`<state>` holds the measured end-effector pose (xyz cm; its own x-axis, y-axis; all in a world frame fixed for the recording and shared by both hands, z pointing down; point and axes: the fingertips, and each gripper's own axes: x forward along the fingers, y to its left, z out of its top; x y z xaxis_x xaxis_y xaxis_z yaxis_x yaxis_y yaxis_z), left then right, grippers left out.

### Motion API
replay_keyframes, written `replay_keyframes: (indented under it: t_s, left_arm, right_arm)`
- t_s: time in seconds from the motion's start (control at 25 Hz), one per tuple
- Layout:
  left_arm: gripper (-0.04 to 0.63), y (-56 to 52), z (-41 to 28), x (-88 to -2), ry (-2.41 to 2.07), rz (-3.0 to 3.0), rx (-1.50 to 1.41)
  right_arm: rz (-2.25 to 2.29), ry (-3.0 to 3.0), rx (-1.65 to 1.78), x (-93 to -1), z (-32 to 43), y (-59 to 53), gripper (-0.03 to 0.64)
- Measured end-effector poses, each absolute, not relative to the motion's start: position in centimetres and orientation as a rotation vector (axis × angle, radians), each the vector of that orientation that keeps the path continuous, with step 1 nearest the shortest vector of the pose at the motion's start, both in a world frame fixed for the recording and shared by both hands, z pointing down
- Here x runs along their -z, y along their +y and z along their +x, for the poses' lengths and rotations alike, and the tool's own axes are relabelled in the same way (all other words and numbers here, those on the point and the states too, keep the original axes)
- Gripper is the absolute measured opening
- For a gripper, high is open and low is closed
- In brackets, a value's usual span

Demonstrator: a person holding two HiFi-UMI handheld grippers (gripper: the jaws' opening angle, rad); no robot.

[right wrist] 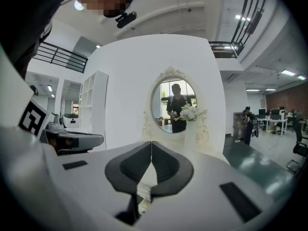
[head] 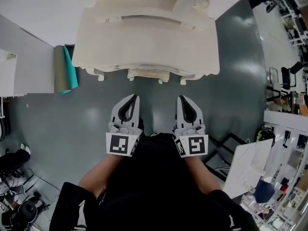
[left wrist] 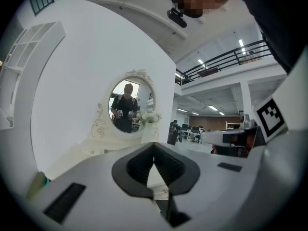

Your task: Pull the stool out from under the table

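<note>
Since there is nothing to grab yet, the left gripper (head: 135, 97) has its jaws squeezed shut on nothing at all. It points straight at the cream worktop (head: 144, 37) ahead of it. I think it is held like this so it can go forward and take the left side of the stool.

The stool (head: 148, 74) is tucked under the worktop, ahead of both pairs of jaws and in line with the gap between them. Bare floor (head: 156, 94) lies between it and the jaws, so nothing touches it. Only its front edge peeks out from under the worktop; the rest is hidden. I think it sits there to be out of the way when no one uses it. From the part that shows, its long side seems to run left to right, along the front of the worktop. Its front faces back toward the jaws. So pulling it straight back toward the person looks like the way out.

The right gripper (head: 180, 98) is beside the left one, a little apart, and points the same way. Its jaws are shut tight too, with nothing in them. Two grippers side by side should help the stool come out straight and not twist.
</note>
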<state>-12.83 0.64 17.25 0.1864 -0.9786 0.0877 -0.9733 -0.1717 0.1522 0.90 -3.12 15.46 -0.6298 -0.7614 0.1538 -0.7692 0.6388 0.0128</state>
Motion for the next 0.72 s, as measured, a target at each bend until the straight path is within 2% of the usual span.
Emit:
replay_keyframes:
  t_s: [0.44,0.72]
  left_arm:
    - [0.014,-2.5,-17.3,-19.4,-1.857,2.266,0.025]
    - [0.014,-4.7,-17.0,-22.3,-1.852,2.183,-0.044]
  right_arm:
    - [1.413,-2.631,-0.118,-17.4,1.0,-6.8,0.019]
    - [1.356,-2.643,-0.187,-20.0,0.9,-8.6,0.019]
